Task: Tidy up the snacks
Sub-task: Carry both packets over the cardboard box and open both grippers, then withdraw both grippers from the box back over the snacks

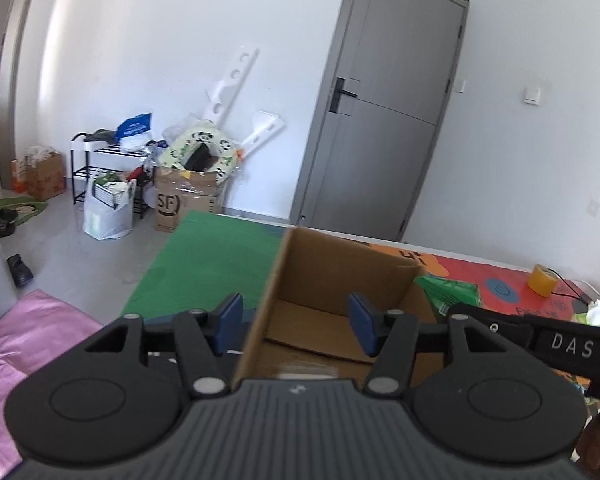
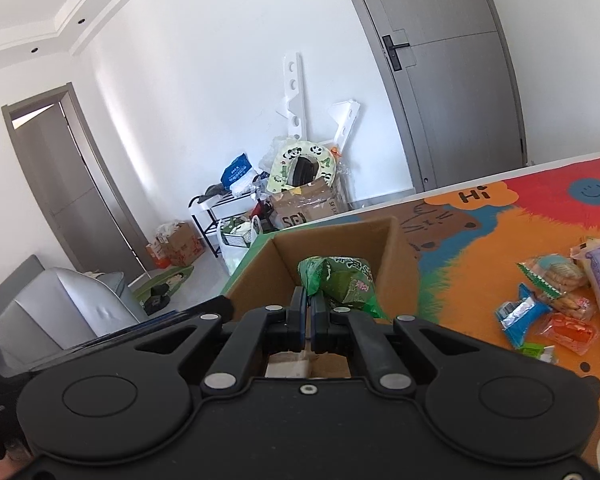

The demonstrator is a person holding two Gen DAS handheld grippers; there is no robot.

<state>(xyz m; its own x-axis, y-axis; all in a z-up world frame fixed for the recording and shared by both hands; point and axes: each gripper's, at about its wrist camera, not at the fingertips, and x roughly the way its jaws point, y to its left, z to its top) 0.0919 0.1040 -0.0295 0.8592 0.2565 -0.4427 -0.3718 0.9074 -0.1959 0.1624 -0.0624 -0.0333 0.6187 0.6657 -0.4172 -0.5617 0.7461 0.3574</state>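
Observation:
An open cardboard box (image 1: 332,272) stands on the colourful play mat (image 2: 480,260). My left gripper (image 1: 296,325) is open and straddles the box's left wall, one blue pad outside and one inside; neither pad presses on the wall. My right gripper (image 2: 310,312) is shut on the corner of a green snack bag (image 2: 344,280), which hangs over the box (image 2: 340,236). The left wrist view shows that green bag (image 1: 448,290) at the box's right wall. Several loose snack packets (image 2: 556,280) lie on the mat to the right.
A yellow tape roll (image 1: 542,280) and a cable lie on the mat's far right. A pink cloth (image 1: 28,344) lies at the lower left. Across the floor, boxes, bags and a black rack (image 1: 100,168) stand against the wall beside a grey door (image 1: 384,120).

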